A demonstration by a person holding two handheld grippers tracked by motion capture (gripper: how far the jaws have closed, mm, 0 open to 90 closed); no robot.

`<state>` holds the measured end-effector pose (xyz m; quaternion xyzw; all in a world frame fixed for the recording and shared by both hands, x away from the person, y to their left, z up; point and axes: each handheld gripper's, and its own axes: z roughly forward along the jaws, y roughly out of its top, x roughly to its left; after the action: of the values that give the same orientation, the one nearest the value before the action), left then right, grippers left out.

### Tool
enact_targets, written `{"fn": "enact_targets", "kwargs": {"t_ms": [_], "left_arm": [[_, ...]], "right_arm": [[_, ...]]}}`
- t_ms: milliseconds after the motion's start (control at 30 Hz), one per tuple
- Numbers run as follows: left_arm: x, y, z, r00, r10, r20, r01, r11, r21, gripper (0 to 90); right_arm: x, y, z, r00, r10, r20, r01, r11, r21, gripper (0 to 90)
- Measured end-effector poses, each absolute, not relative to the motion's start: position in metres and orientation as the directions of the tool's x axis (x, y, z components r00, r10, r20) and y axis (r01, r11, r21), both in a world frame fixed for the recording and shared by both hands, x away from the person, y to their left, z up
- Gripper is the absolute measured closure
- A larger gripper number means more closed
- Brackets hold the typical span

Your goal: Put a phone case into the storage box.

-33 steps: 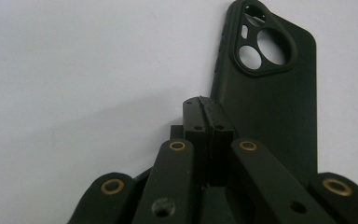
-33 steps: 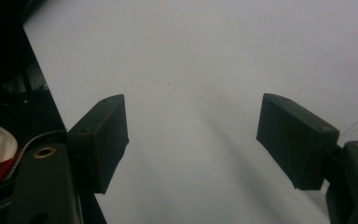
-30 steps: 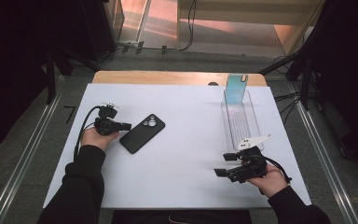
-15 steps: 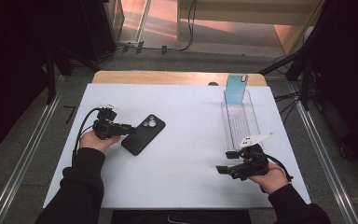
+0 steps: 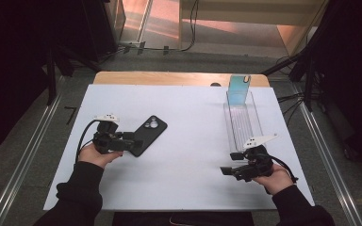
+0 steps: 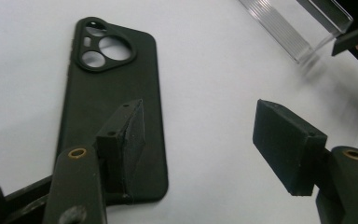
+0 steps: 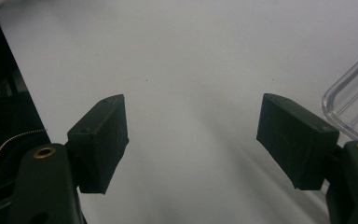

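**Case released on the bench**

The left hand-held gripper [image 6: 200, 149], jaws just opening, gapes over the black rubbery phone case [image 6: 114, 112] lying flat on the white bench [image 5: 193, 122]. The right hand-held gripper [image 7: 193, 140] stands wide, holding nothing.

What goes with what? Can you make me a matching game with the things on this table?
Things:
1. black phone case
2. clear plastic rack
3. teal phone case
4. left gripper

Places or states:
A. stands upright at the far end of the rack
B. lies flat on the white table, camera cutout towards the far side
C. jaws open, just been opening, at the near end of the black case
D. see-through, long, on the right side of the table

Pairs: 1-B, 2-D, 3-A, 4-C
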<state>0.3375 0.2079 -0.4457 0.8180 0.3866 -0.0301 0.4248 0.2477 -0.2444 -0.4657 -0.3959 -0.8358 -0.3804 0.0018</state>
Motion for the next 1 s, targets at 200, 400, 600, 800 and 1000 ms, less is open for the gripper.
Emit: {"fn": "enact_targets", "kwargs": {"t_ms": [200, 400, 600, 800, 1000], "left_arm": [[0.323, 0.207, -0.45, 0.71, 0.579, -0.401, 0.655, -0.332, 0.679, 33.7], [0.309, 0.203, -0.458, 0.74, 0.534, -0.41, 0.64, -0.371, 0.672, 30.7], [0.295, 0.202, -0.462, 0.744, 0.535, -0.4, 0.639, -0.395, 0.66, 30.6], [0.289, 0.205, -0.466, 0.731, 0.545, -0.41, 0.657, -0.398, 0.641, 30.6], [0.289, 0.204, -0.464, 0.738, 0.547, -0.396, 0.644, -0.394, 0.656, 27.7]], "right_arm": [[0.246, -0.245, -0.466, -0.697, 0.66, 0.28, 0.646, 0.409, 0.644, 23.0], [0.247, -0.245, -0.468, -0.695, 0.663, 0.277, 0.65, 0.416, 0.635, 22.9], [0.248, -0.246, -0.47, -0.702, 0.656, 0.276, 0.645, 0.424, 0.636, 22.9], [0.248, -0.247, -0.471, -0.692, 0.664, 0.284, 0.657, 0.417, 0.629, 23.0], [0.248, -0.246, -0.471, -0.697, 0.659, 0.281, 0.652, 0.421, 0.63, 23.0]]}}
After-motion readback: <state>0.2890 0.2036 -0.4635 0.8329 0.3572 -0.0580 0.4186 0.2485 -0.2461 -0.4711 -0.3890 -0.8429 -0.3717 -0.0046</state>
